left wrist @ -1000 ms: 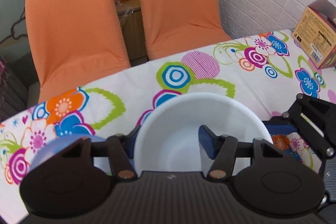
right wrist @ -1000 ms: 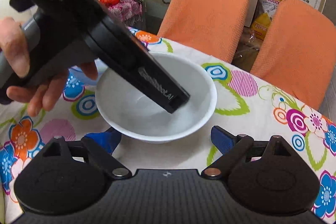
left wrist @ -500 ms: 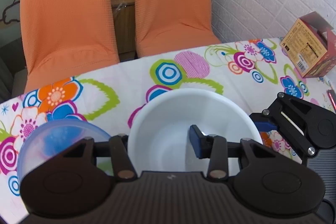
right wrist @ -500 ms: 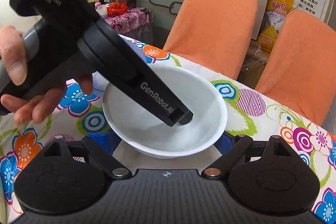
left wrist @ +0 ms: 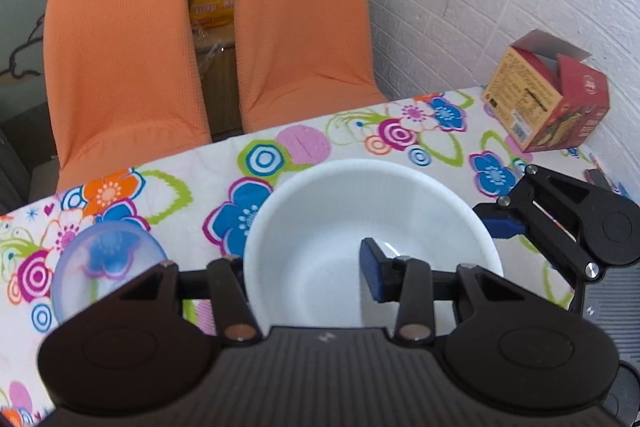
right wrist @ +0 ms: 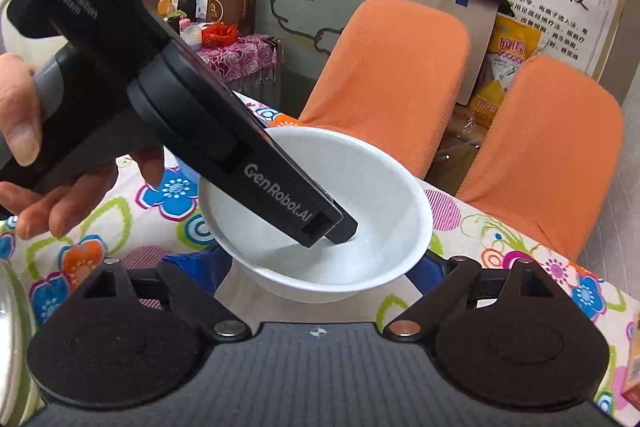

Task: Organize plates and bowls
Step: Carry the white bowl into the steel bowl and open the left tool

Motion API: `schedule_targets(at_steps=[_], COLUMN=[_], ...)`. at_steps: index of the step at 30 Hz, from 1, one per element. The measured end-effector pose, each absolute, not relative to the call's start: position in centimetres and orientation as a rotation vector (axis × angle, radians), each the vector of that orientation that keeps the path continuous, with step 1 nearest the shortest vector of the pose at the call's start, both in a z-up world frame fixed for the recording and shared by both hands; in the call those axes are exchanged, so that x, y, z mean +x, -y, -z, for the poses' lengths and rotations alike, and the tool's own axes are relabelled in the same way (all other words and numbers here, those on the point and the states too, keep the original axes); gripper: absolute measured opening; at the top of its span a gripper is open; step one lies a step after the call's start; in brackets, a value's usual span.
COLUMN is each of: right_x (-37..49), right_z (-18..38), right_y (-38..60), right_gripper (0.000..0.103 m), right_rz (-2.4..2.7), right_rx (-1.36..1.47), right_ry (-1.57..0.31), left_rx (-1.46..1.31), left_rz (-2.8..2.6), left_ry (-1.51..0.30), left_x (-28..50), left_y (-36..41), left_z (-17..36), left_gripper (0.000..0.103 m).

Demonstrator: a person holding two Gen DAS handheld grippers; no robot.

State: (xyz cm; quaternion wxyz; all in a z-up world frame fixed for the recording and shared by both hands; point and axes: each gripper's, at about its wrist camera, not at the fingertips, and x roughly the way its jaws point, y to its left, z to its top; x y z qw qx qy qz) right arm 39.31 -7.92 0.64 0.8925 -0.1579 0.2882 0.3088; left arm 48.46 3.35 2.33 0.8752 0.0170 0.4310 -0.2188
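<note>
A white bowl is held above the flowered tablecloth. My left gripper is shut on the bowl's near-left rim, one blue pad inside, the other finger outside. My right gripper is open, its blue-padded fingers spread under the same bowl, not touching it that I can see. A clear blue small bowl sits on the cloth at the left. The right gripper's body also shows in the left wrist view.
Two orange chairs stand behind the table. A red and tan carton stands at the table's right by the white brick wall. A green-rimmed plate edge shows at the far left of the right wrist view.
The left gripper has lifted the white bowl up off the cloth and tilted it. The right gripper's fingers have moved in under the bowl.
</note>
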Motion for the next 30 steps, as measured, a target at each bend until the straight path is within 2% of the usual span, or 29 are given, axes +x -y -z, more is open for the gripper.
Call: schedule_targets(at_steps=[8,16,21,30], right_x=[29.5,21.6,20.2,20.3], right_z=[-2.8,-1.8,0.3,2.3], right_y=[11.3,14.7,15.4,15.7], right_gripper=[0.078,0.080,0.080,0.080], right_rz=[-0.600,-0.544,-0.546,-0.555], right_rx=[-0.346,-0.273,-0.237,-0.218], right_ry=[-0.522,-0.568,-0.620,-0.625], left_rx=[0.033,0.038,0.058,0.077], left_rz=[0.466,0.540,0.538,0.505], left_ry=[-0.845,-0.857,-0.881,-0.875], left_x=[37.6,28.6,26.8,27.7], left_y=[0.3,4.2,4.9,5.1], left_z=[-5.2,-2.4,0.0,1.3], left_gripper=[0.040,0.040,0.040,0.041])
